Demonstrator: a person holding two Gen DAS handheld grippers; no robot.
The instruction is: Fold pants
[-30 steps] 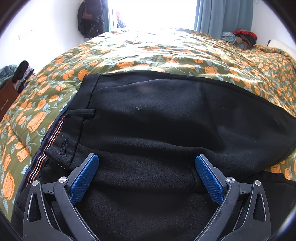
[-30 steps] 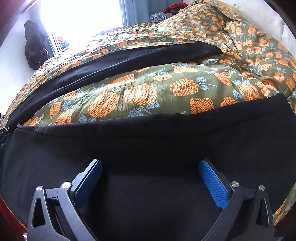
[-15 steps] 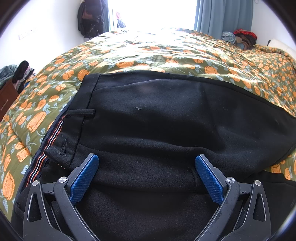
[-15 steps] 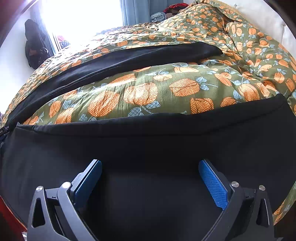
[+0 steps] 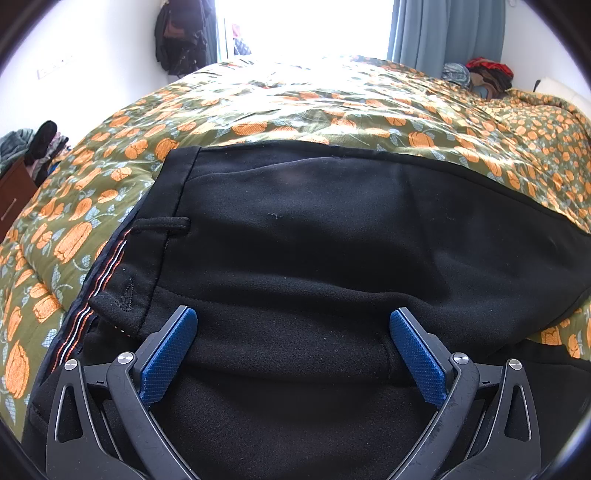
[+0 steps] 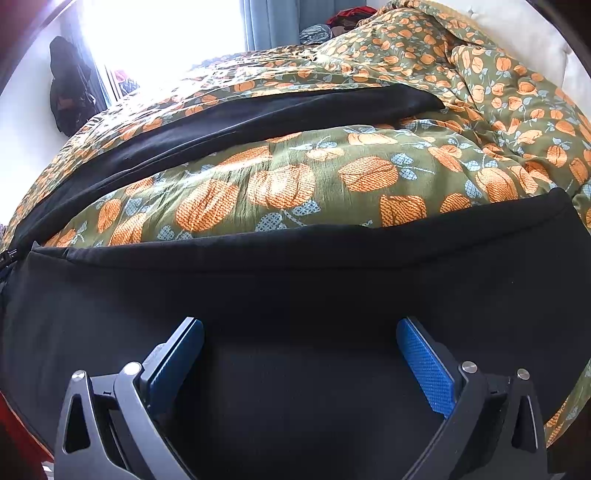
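Observation:
Black pants lie spread on a bed. In the left wrist view their waistband with a belt loop and striped lining is at the left. My left gripper is open, its blue pads just above the seat fabric near the waist. In the right wrist view one black pant leg crosses under my right gripper, which is open with fabric below its pads. The other leg lies farther back, with bedcover showing between the legs.
The bed has a green cover with orange flowers. A bright window and blue curtain are behind it. Dark clothes hang on the wall. A clothes pile sits at the far right, a wooden dresser at the left.
The left gripper has not moved. The right gripper has shifted slightly, so the near pant leg sits a little lower in its view.

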